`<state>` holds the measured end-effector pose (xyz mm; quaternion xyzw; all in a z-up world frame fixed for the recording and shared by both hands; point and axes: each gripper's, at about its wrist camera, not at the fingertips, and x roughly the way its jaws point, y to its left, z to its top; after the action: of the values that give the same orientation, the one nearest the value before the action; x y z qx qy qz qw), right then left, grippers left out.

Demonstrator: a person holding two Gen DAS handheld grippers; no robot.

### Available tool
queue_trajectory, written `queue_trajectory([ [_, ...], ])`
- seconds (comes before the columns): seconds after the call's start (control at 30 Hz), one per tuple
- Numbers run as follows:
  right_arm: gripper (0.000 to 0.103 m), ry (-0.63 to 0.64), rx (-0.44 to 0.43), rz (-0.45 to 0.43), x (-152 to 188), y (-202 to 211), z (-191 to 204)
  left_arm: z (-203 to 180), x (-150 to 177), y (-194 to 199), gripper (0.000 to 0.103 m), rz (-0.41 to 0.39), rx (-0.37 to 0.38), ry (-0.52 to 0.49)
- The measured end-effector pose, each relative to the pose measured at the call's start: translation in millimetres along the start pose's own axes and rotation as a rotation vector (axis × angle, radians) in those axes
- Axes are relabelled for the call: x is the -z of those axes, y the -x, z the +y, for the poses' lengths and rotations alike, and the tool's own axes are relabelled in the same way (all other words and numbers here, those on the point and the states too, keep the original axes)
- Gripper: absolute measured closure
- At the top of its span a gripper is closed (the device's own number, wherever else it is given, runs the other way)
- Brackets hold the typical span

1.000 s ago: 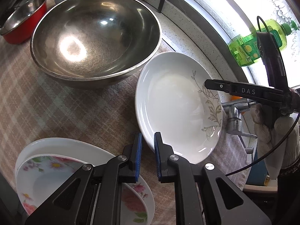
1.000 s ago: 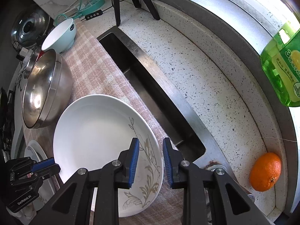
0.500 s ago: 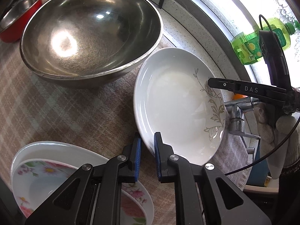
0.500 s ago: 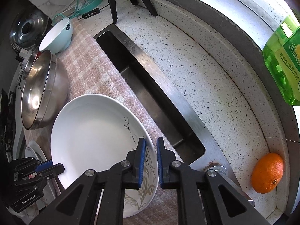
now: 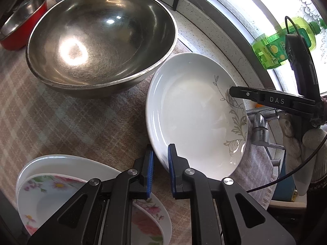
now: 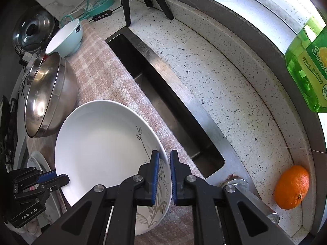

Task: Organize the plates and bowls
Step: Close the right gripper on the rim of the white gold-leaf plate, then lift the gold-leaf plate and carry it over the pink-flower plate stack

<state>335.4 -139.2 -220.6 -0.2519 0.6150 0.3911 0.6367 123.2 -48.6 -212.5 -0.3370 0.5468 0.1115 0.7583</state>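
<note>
White plate (image 5: 190, 112) with a leaf pattern, pinched at two opposite rims above the checked cloth (image 5: 61, 118) on the surface.
The left hand-held gripper (image 5: 160, 157) clamps its near rim; the right hand-held gripper (image 6: 162, 159), jaws just closed, nips the patterned rim beside the sink (image 6: 163, 110). The steel bowl (image 5: 98, 40) crowds the plate's far edge. A stack of plates (image 5: 51, 175), floral on top, lies just left. Open cloth lies between them. An orange (image 6: 292, 186) and green bottle (image 6: 308, 65) sit well apart.

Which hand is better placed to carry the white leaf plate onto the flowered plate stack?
Probably left: the left gripper clamps the plate at its near rim, and the stack lies right beside it.
</note>
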Motion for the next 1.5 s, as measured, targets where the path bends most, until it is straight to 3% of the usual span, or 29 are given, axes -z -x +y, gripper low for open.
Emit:
queue_trajectory([
  [0.5,0.093,-0.033,-0.017,-0.032,8.5,18.8,1.8,-2.8,6.8,11.4,0.091,-0.006,0.016,-0.008],
  [0.93,0.093,-0.034,-0.017,-0.069,15.9,47.3,11.6,-0.9,19.8,44.3,0.091,-0.046,0.051,-0.004],
  [1.2,0.093,-0.02,-0.007,-0.088,20.5,60.6,36.6,14.1,27.6,68.9,0.091,-0.083,0.052,-0.004],
  [1.5,0.093,-0.07,0.0,-0.102,34.5,65.6,69.3,41.1,31.5,87.9,0.091,-0.069,0.075,-0.036],
])
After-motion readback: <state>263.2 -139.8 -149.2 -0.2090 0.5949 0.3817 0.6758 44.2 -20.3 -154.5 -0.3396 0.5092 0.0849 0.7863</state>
